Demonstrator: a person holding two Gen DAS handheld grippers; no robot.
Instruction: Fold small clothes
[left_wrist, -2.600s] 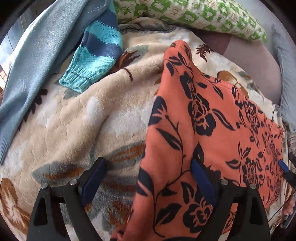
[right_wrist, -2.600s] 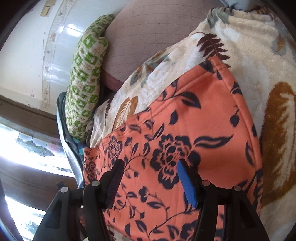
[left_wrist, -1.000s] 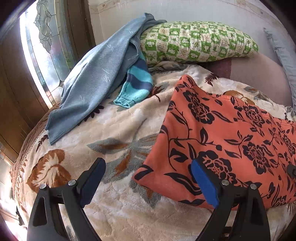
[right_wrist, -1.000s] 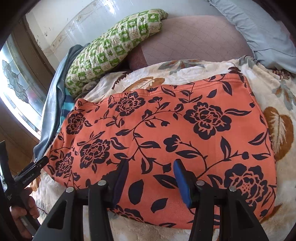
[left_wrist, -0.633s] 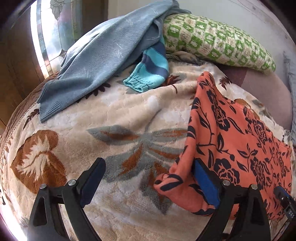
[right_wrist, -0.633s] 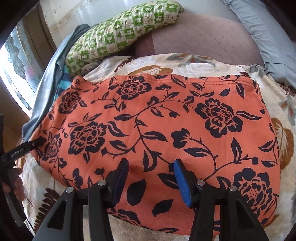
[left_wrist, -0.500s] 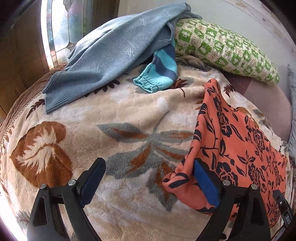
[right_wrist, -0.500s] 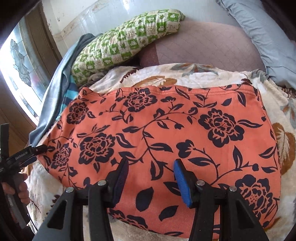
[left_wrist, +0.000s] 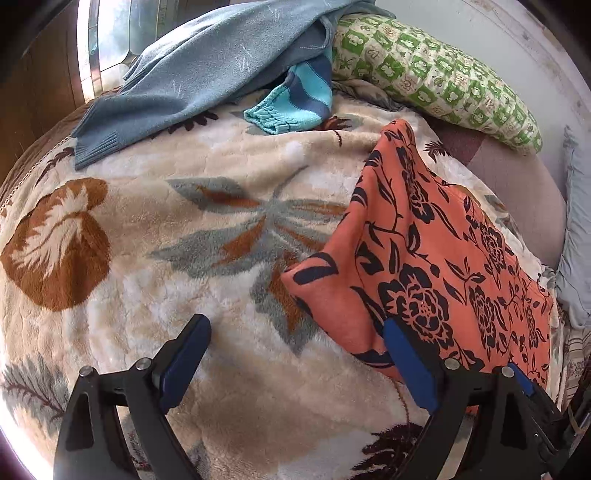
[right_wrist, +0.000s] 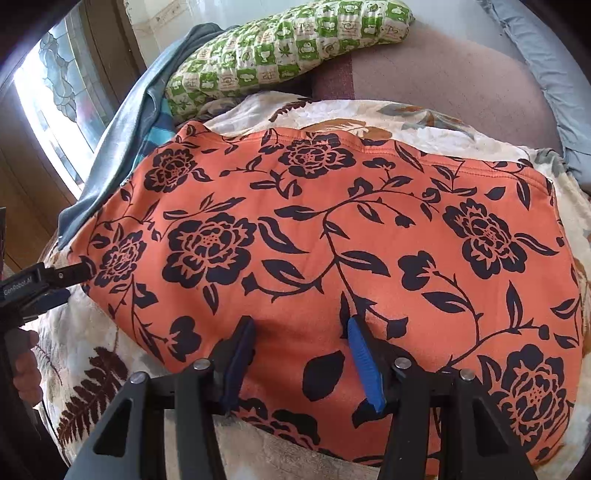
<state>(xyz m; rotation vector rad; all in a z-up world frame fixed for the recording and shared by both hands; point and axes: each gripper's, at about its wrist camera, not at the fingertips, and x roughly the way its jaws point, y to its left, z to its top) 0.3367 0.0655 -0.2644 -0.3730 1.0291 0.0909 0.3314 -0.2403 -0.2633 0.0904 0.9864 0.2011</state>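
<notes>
An orange garment with black flowers lies spread flat on a cream floral blanket. My right gripper points down at the garment's near edge. Its jaws are opening, the cloth lies flat between the blue pads, and nothing is pinched. My left gripper stands wide open over the blanket. The garment's near left corner reaches in beside the left gripper's right finger. In the right wrist view the left gripper sits at the garment's left edge.
A grey-blue sweater and a teal striped sleeve lie at the blanket's far side. Behind them is a green checked pillow. A mauve cushion and a grey pillow lie beyond the garment. A hand holds the left gripper.
The garment, earlier draped close in front of both grippers, now lies spread flat. Both grippers have rolled and dropped toward its near edge. The left corner now sits by the left gripper's right finger.
</notes>
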